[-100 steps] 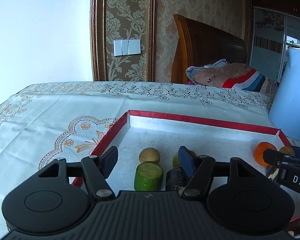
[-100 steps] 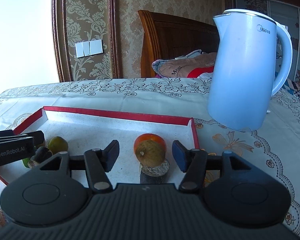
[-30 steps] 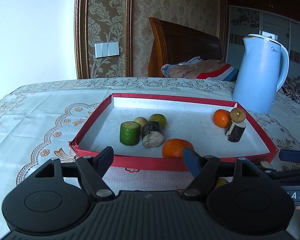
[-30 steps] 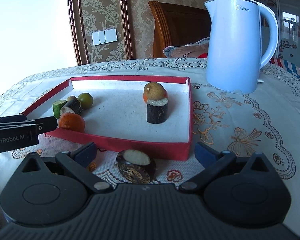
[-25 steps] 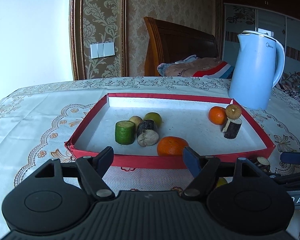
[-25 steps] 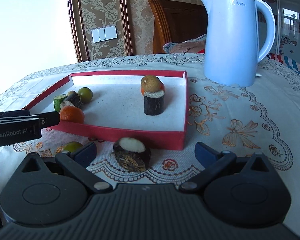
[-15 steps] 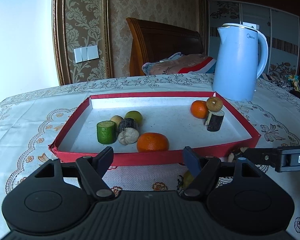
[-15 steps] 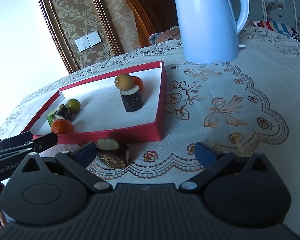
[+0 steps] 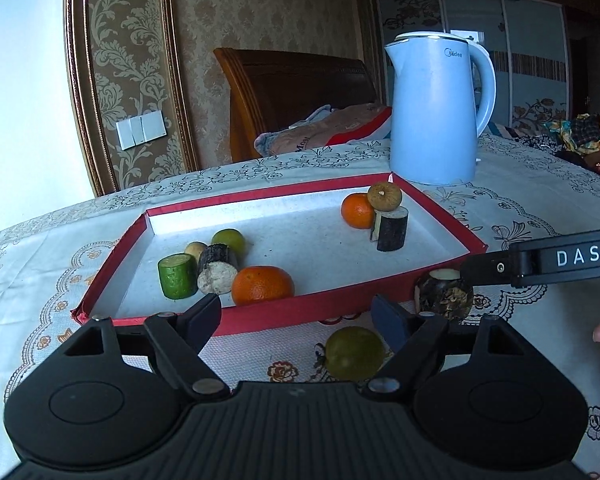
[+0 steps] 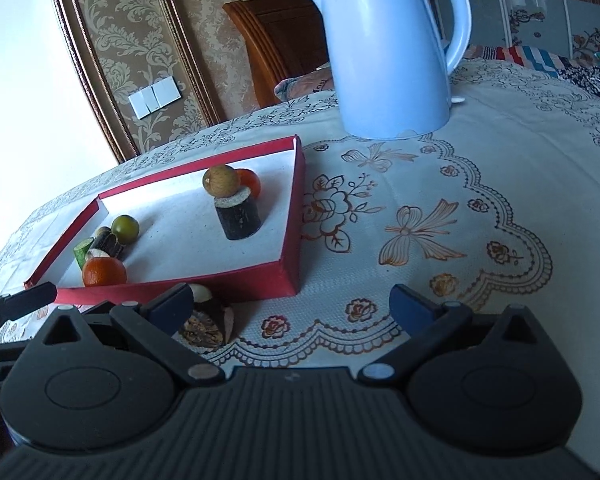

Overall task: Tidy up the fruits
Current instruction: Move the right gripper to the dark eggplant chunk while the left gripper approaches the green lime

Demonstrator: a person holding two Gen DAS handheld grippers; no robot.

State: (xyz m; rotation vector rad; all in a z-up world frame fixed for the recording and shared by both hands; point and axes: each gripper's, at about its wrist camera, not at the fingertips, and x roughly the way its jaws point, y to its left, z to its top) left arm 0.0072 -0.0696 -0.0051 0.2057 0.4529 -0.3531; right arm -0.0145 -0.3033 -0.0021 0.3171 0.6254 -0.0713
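Both grippers (image 9: 298, 316) (image 10: 292, 306) now back from tray (image 9: 300, 312), jaws wide, empty

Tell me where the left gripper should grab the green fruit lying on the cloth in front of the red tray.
Grip the green fruit across its widest middle, coming straight down from above. It is round, so off-centre pads would likely slip. It sits free on the tablecloth, near the left gripper, whose jaws are open, clear of the red tray.
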